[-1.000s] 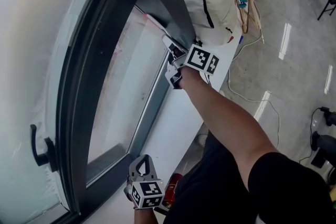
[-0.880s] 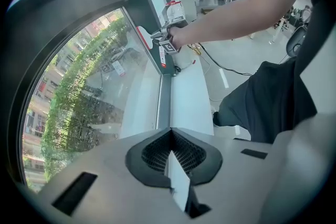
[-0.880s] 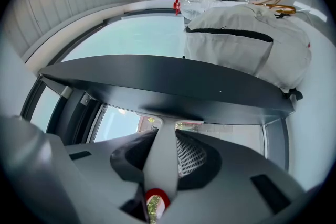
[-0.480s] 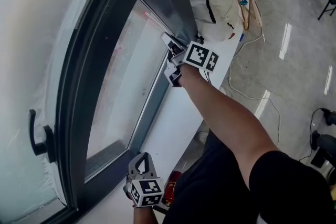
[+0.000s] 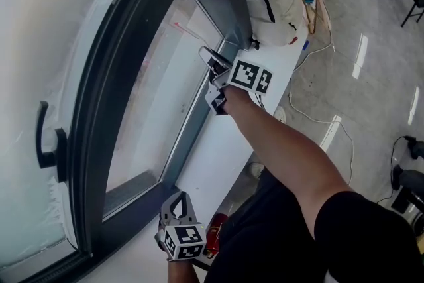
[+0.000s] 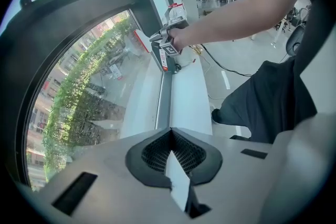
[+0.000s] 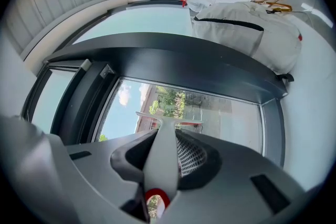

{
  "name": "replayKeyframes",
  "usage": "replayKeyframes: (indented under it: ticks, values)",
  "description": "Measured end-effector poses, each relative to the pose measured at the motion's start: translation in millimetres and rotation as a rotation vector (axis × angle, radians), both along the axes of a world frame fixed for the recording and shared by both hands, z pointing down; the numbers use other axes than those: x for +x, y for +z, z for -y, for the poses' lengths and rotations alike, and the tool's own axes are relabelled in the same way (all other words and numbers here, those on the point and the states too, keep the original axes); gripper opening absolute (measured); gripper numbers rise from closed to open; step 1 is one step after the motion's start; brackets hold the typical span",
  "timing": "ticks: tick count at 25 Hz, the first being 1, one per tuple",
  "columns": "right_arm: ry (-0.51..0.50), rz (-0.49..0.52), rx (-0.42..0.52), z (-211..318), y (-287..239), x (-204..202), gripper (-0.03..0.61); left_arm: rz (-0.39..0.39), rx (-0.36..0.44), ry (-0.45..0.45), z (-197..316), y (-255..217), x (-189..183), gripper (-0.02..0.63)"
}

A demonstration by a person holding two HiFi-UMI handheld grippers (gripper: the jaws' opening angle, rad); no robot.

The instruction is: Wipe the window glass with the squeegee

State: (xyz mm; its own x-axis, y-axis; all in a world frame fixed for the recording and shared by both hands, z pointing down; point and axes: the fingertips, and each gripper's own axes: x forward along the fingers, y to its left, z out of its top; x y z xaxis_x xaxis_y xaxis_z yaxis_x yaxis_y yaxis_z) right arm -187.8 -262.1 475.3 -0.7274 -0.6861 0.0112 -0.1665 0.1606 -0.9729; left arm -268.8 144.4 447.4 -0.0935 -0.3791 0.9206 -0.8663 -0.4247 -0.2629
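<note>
- My right gripper (image 7: 164, 136): jaws clamped on the squeegee (image 7: 160, 160) handle.
- Squeegee blade sits at the window glass (image 7: 220, 110), near the dark frame (image 7: 173, 63).
- My left gripper (image 6: 169, 139): jaws closed, empty, over the white sill (image 6: 187, 97).

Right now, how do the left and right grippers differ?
The right gripper is shut on the squeegee. The left gripper is shut with nothing between its jaws. The right gripper is up at the glass, near the frame's far corner. The left gripper is low by the near end of the sill, off the glass. Both are closed.
</note>
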Motion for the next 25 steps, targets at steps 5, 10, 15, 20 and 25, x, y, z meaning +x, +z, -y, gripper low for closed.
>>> replayKeyframes:
  ticks: [5, 10, 15, 20, 25]
  values:
    - [-0.020, 0.001, -0.002, -28, -2, -12, 0.087, 0.000, 0.008, -0.012, -22, -2, -5, 0.000]
    - [-0.042, 0.003, -0.004, -55, -3, -25, 0.087, 0.003, 0.018, -0.022, -41, -3, -11, 0.000]
    - [-0.071, 0.008, -0.007, -86, -3, -38, 0.087, 0.006, 0.023, -0.032, -62, -4, -15, 0.000]
    - [-0.109, 0.000, -0.013, -120, 0, -52, 0.087, 0.006, 0.030, -0.043, -81, -4, -17, 0.000]
    - [-0.155, 0.003, -0.016, -154, 1, -70, 0.087, 0.006, 0.035, -0.049, -96, -3, -19, 0.000]
